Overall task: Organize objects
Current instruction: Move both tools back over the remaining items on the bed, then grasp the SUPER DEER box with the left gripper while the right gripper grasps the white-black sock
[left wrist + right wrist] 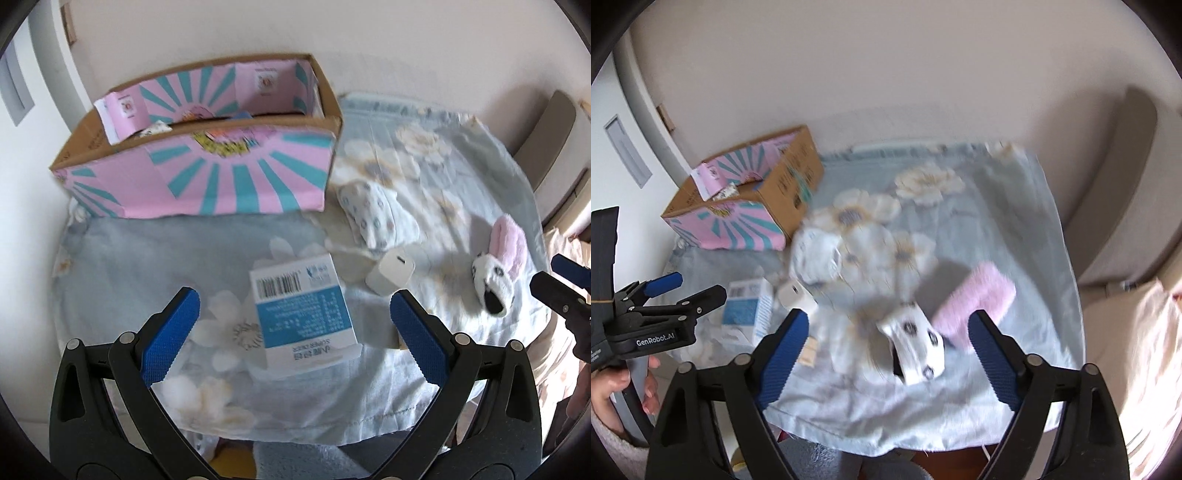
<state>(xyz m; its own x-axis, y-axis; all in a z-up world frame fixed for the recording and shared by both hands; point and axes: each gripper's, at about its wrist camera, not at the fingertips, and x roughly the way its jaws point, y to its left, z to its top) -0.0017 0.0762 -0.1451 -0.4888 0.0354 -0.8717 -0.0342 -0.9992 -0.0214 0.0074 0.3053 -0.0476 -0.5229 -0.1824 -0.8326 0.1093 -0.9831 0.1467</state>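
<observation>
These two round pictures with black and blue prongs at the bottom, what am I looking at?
No robot: a person holds a hand-held claw in each hand, each with a wide-angle camera looking along its prongs. One picture is from the left claw, the other from the right claw. Both are open and hold nothing. On the flowered cloth lie a blue and white carton, a white charger block, a patterned sock and a plush toy with pink ears. A pink cardboard box stands at the back.
</observation>
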